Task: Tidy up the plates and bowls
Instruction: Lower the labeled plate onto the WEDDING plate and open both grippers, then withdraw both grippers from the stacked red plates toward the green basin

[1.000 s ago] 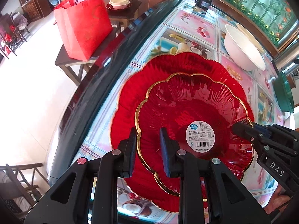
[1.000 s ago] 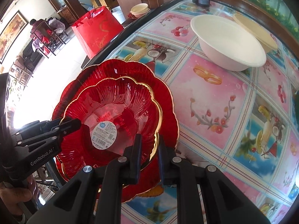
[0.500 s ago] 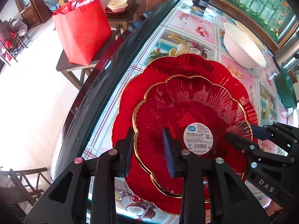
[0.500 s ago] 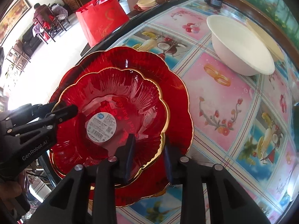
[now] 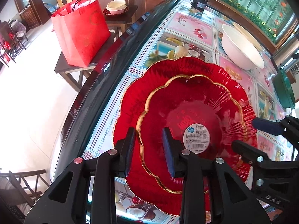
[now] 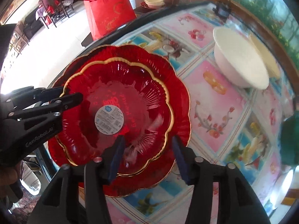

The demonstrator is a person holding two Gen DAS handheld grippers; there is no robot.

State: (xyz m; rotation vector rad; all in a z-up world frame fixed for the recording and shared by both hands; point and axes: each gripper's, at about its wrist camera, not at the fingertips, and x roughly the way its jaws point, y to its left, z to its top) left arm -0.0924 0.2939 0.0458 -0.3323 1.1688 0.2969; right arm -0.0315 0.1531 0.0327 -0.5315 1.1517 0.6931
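A dining room with a pale tiled floor [image 5: 28,97] lies beyond the bench [image 5: 201,31], which is covered by a cloth printed with fruit and flower squares and edged by a dark glossy rim. On the bench, near that rim, a small red scalloped plate [image 5: 196,112] with a gold edge sits nested inside a larger red plate [image 5: 168,71]. A round white label [image 5: 196,137] is stuck at the smaller plate's centre.

The left gripper [image 5: 148,147] points down at the near-left edge of the stack. Its jaws are spread a little, one finger outside the small plate's gold rim and the other inside it, so the rim passes between them; a gap shows on both sides and neither pad visibly presses it.

The right gripper [image 6: 147,156] stands at the opposite edge. Its jaws are opening, with the small plate's rim between them and clear space on either side. In the left wrist view the same gripper [image 5: 244,132] shows at the right, its two fingers parted over the plate's edge.

Farther along the bench a white bowl [image 6: 241,63] rests well apart from the plates, with a cream dish [image 6: 265,56] just behind it. A red gift bag [image 5: 80,31] stands on a dark side table [image 5: 78,69] off the bench, and stacked bowls [image 5: 115,6] sit on another small table behind it.
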